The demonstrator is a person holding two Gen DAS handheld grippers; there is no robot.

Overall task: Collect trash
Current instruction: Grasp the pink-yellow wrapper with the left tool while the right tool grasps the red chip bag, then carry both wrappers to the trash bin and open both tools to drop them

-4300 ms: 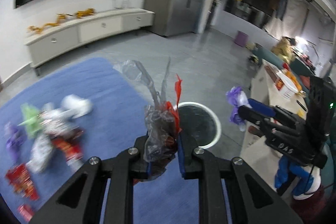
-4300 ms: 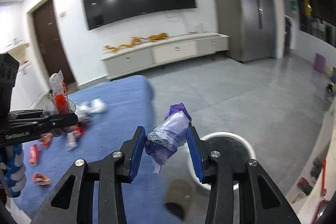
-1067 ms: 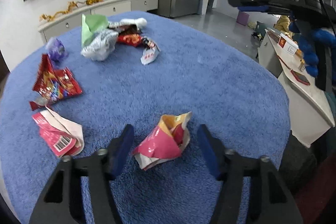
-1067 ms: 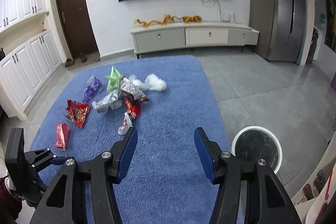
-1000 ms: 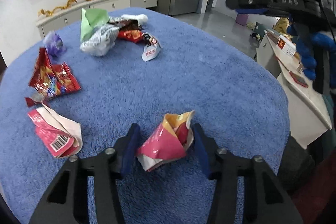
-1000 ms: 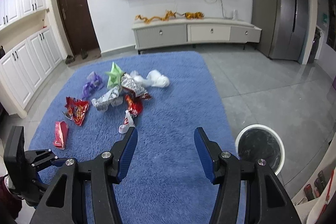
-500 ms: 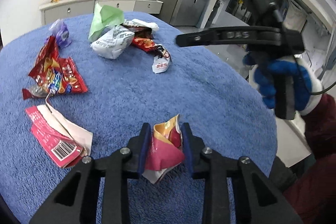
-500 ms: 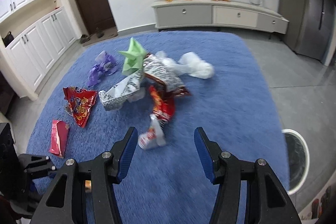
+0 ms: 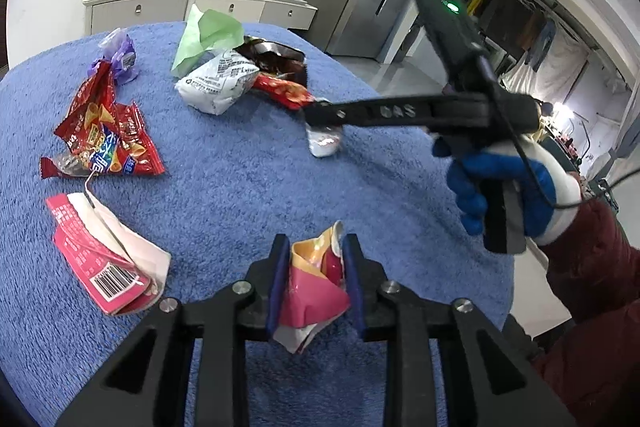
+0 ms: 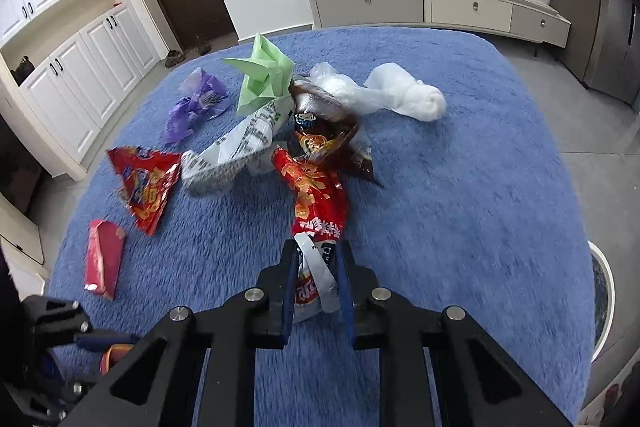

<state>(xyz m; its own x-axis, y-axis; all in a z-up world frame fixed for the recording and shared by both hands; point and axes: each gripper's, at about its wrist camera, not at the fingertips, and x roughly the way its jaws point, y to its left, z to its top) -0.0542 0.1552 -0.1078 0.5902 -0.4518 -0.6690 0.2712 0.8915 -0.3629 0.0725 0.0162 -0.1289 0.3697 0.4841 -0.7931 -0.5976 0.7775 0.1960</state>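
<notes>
A crumpled pink wrapper (image 9: 308, 291) sat on the blue rug (image 9: 240, 195), pinched between the closing jaws of the left gripper (image 9: 313, 277). Farther along the rug the right gripper (image 10: 317, 281) was clamped on a small red-and-white packet (image 10: 314, 281) at the near end of the litter pile (image 10: 280, 131). The white-rimmed bin (image 10: 600, 301) stood off the rug's edge, its contents not visible
</notes>
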